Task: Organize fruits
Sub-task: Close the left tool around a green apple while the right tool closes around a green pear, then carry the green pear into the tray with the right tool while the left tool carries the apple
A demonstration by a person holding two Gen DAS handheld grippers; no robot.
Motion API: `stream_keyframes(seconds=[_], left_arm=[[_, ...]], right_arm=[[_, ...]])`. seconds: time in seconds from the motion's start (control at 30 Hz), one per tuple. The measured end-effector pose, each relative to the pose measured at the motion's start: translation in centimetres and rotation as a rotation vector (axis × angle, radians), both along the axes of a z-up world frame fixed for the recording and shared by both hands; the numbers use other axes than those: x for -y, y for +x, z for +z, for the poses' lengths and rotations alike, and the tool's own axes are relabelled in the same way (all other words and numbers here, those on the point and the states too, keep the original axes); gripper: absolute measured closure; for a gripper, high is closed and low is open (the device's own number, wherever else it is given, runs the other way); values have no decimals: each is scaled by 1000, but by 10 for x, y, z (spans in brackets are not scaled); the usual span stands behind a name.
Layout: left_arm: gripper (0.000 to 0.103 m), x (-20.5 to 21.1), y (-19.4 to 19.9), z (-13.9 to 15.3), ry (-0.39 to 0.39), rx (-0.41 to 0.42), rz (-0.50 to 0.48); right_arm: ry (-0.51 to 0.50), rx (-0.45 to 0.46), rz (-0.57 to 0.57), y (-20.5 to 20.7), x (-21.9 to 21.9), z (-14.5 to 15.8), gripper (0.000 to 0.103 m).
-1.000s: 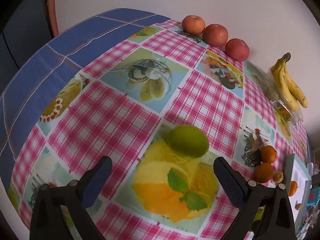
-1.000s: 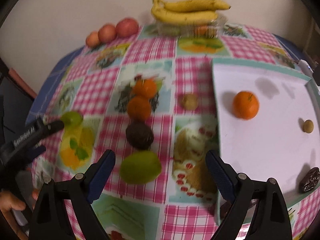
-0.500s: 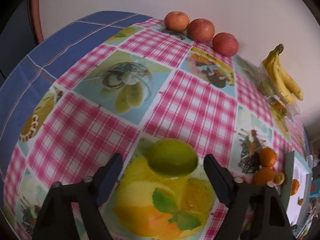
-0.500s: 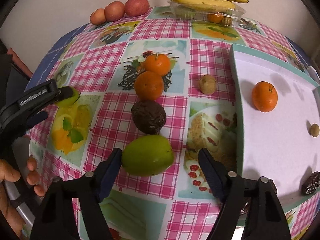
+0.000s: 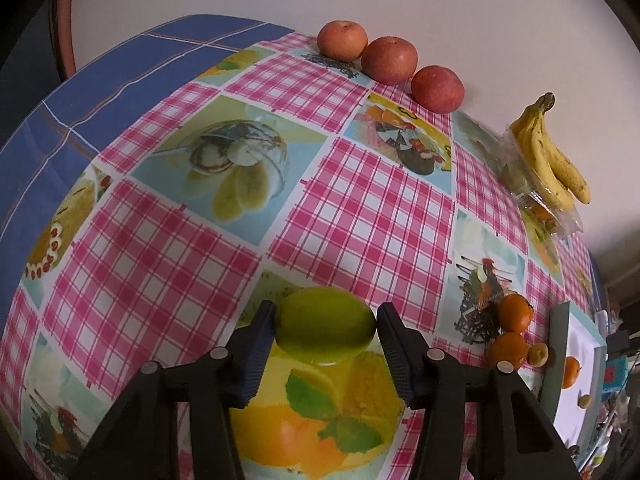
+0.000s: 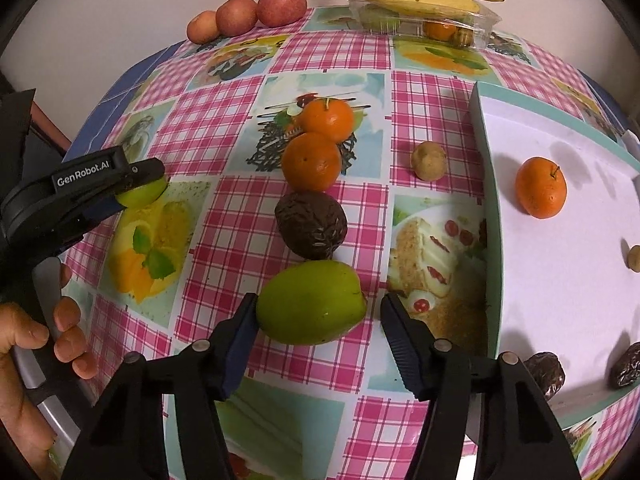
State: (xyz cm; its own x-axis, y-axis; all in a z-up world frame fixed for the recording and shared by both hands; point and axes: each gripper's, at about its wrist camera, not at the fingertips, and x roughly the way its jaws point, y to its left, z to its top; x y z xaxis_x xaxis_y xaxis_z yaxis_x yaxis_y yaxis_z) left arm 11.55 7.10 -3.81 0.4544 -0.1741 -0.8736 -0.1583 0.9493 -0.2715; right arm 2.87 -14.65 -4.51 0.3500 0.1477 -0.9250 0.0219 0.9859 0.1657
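Observation:
My left gripper [image 5: 326, 324] is shut on a green lime [image 5: 325, 323] that rests on the tablecloth; both pads touch its sides. The lime also shows in the right wrist view [image 6: 144, 194], held by the left gripper [image 6: 132, 188]. My right gripper [image 6: 318, 322] is open around a green mango [image 6: 311, 302]: the left pad touches it, the right pad stands a little apart. A white tray [image 6: 486, 216] to the right holds an orange [image 6: 540, 187], a small brown fruit [image 6: 633, 258] and a dark date [image 6: 626, 364].
Two oranges [image 6: 326, 120] [image 6: 311, 162], a dark passion fruit [image 6: 311, 225] and a small brown fruit [image 6: 429, 160] lie mid-table. Three apples [image 5: 390, 60] and bananas [image 5: 550, 156] on a plastic punnet [image 6: 424, 26] stand along the far wall. Another date [image 6: 546, 374] lies by the tray.
Both grippers have moved forward over their fruits. The left jaws have closed onto the lime. The right jaws have narrowed around the mango.

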Motion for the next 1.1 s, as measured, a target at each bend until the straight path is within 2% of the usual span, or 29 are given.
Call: stream_keyframes(seconds=[0.3,0.67,1.1], left_arm=[[49,2,-3,2,14,-24,-14],[49,-6,-12,5,-68,-51,25],[49,4,-25,43,-98,49,4]], right_arm=[[6,12,20,0,-2,3,50],[32,14,-26,-2,10,6,50],[76,95,-108,-10,35,37,50]])
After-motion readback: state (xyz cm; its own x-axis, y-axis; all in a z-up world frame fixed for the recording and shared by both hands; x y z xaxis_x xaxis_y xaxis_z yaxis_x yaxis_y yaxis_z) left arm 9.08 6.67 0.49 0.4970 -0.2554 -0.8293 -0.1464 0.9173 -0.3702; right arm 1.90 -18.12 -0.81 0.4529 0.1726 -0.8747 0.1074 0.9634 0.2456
